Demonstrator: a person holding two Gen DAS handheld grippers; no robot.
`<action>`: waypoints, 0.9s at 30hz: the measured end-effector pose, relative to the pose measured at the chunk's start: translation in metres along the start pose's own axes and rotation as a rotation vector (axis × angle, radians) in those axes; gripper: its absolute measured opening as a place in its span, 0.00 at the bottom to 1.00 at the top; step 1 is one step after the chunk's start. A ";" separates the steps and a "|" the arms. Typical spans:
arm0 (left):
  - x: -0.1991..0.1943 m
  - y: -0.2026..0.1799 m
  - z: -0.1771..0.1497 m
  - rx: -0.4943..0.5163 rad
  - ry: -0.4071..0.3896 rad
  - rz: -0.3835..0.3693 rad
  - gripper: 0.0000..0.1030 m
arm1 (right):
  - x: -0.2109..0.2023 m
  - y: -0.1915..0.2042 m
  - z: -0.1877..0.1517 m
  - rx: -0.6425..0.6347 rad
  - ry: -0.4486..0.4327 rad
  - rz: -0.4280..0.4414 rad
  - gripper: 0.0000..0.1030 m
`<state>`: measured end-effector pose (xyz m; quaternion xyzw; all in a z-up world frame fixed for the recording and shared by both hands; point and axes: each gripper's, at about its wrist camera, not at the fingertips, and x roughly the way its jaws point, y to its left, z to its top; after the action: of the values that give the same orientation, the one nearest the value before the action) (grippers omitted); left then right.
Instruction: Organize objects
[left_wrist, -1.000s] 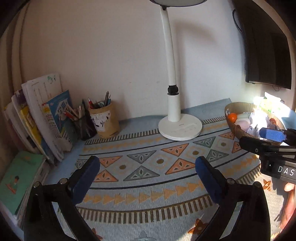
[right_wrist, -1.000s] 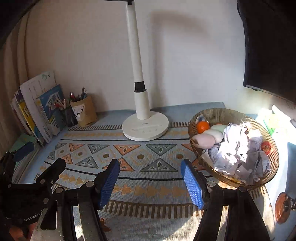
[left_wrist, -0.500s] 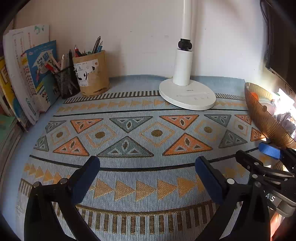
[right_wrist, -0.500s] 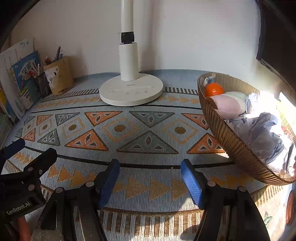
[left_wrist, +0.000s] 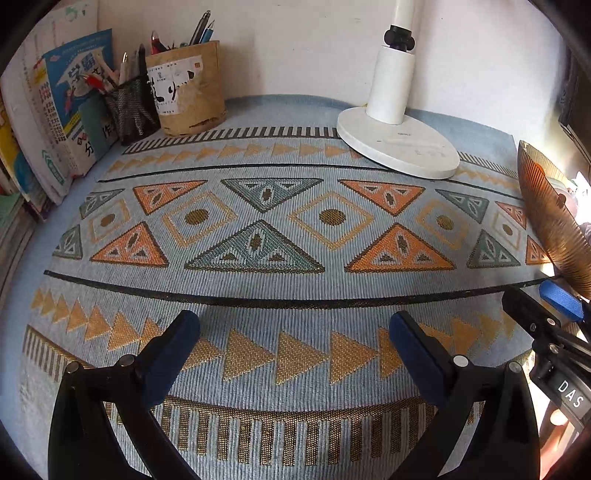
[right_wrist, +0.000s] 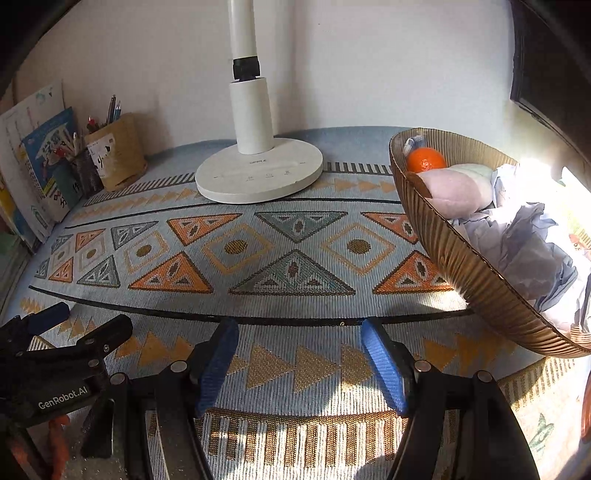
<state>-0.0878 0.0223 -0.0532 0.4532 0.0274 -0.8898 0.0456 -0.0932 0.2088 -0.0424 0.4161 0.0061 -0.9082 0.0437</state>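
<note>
left tool angled down, jaws wide apart, nothing between. right tool angled down, jaws apart, empty. tools side by side, close.

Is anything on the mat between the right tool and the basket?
Nothing visible: only bare patterned mat lies between the right tool and the basket, whose wall faces it. The lamp base sits farther back.
</note>
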 end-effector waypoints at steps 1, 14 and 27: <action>0.000 -0.002 -0.001 0.010 0.001 0.003 0.99 | 0.001 -0.001 0.000 0.004 0.004 0.001 0.69; -0.002 -0.006 -0.001 0.024 0.001 -0.009 1.00 | 0.007 -0.004 0.000 0.034 0.042 -0.006 0.86; -0.002 -0.006 -0.002 0.023 0.001 -0.008 1.00 | 0.013 -0.008 0.001 0.061 0.065 -0.006 0.91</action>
<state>-0.0856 0.0284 -0.0526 0.4539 0.0190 -0.8901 0.0366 -0.1028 0.2156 -0.0516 0.4464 -0.0190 -0.8942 0.0279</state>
